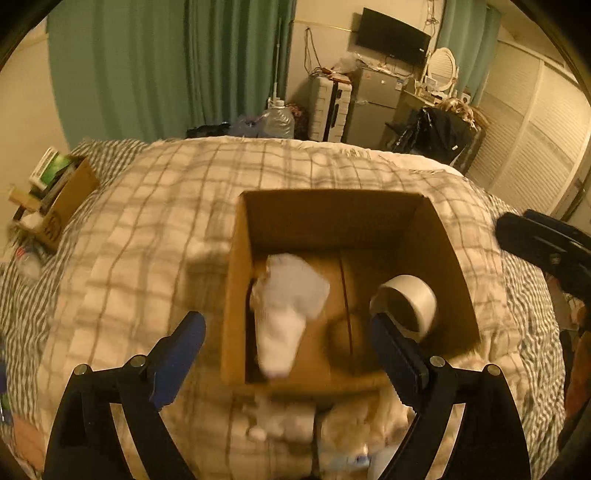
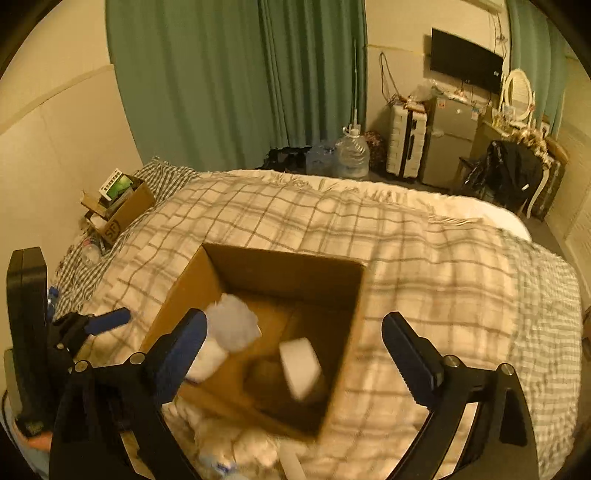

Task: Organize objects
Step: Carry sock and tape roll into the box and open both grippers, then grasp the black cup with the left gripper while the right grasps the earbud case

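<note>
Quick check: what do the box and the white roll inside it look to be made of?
Box: matte brown cardboard, going by its thin flat walls and a seam across the floor. White roll: probably tape, with a smooth, slightly glossy band and a hollow centre; blur leaves plastic or paper open.

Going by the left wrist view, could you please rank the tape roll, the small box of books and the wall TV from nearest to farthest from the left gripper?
From the left gripper:
1. Tape roll, inside the open box, by the right finger.
2. Small box of books, far left on the bed.
3. Wall TV, across the room.
</note>
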`<state>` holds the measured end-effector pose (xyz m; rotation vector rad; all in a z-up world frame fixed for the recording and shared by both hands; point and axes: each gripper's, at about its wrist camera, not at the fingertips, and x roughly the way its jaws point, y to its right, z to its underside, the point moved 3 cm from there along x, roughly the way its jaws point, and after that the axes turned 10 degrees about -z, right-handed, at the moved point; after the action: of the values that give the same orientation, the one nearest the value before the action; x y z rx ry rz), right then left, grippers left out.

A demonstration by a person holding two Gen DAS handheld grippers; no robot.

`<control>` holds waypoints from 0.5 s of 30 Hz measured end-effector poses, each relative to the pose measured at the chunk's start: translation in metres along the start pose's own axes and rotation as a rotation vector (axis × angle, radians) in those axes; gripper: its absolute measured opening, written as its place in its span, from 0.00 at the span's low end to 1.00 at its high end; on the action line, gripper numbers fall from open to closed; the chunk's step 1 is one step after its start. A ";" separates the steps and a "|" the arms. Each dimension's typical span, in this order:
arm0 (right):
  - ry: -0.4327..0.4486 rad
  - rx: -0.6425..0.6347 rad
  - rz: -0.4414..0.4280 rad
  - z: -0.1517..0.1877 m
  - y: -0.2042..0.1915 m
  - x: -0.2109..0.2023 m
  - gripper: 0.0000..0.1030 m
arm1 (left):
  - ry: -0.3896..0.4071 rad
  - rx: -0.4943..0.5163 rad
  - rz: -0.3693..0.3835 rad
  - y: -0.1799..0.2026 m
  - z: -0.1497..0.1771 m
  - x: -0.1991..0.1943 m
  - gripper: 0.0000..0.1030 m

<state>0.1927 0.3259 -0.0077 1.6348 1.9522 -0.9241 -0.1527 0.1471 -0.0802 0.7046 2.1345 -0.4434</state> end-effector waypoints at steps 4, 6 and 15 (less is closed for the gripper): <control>0.000 -0.049 0.052 0.021 -0.010 -0.042 0.93 | 0.013 -0.013 -0.043 -0.015 0.028 -0.035 0.90; 0.000 -0.078 0.065 0.037 -0.017 -0.062 0.93 | 0.021 -0.010 -0.061 -0.019 0.042 -0.049 0.90; -0.047 -0.058 0.097 0.119 -0.032 -0.088 0.93 | -0.042 -0.051 -0.059 -0.022 0.120 -0.061 0.90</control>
<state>0.1697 0.1771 -0.0219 1.6444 1.8350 -0.8524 -0.0638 0.0460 -0.1019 0.6004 2.1239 -0.4304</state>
